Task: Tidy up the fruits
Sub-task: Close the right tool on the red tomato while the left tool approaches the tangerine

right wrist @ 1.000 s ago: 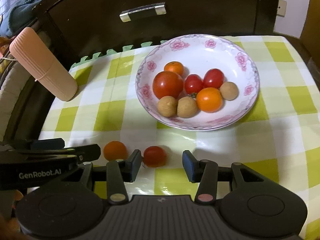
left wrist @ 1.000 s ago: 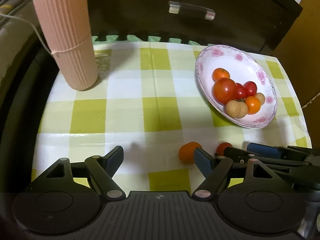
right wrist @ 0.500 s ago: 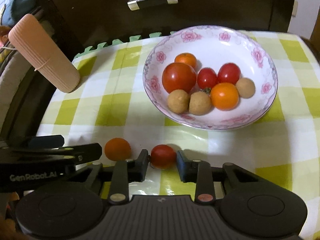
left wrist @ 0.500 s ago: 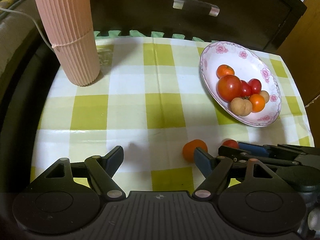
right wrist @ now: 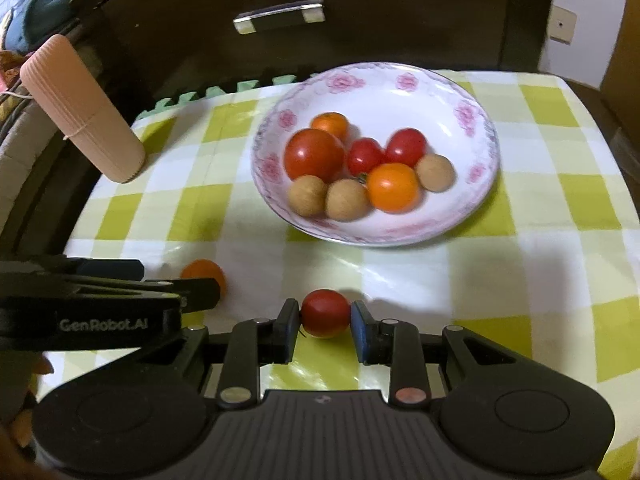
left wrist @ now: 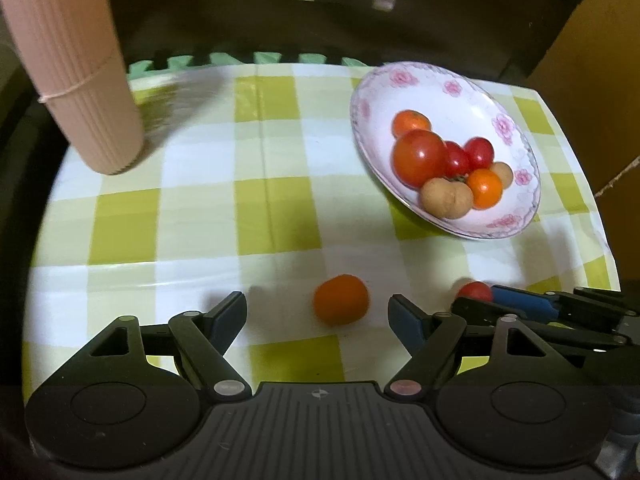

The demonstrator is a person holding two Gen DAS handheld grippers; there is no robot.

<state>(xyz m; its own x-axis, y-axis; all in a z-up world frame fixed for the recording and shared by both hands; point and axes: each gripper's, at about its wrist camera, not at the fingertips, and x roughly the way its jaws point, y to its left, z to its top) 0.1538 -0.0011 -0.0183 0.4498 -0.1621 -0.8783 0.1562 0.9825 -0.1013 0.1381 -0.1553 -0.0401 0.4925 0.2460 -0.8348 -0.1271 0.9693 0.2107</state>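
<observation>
A white plate with pink flowers (right wrist: 472,128) (left wrist: 516,128) holds several tomatoes, orange fruits and brown round fruits. A small red tomato (right wrist: 325,313) (left wrist: 474,291) sits between the pads of my right gripper (right wrist: 325,320), which is shut on it just above the checked cloth. In the left wrist view an orange fruit (left wrist: 341,299) lies on the cloth between the wide-open fingers of my left gripper (left wrist: 316,312), touching neither pad. The same orange fruit (right wrist: 202,274) shows partly behind the left gripper in the right wrist view.
A ribbed pink cylinder (left wrist: 72,80) (right wrist: 80,108) stands at the back left of the green-and-white checked tablecloth (left wrist: 200,216). A dark drawer front with a metal handle (right wrist: 278,22) rises behind the table. The table edge curves close on the right.
My right gripper closed from open onto the small red tomato. My left gripper shifted right, so the orange fruit now lies between its open fingers instead of beside the right finger.
</observation>
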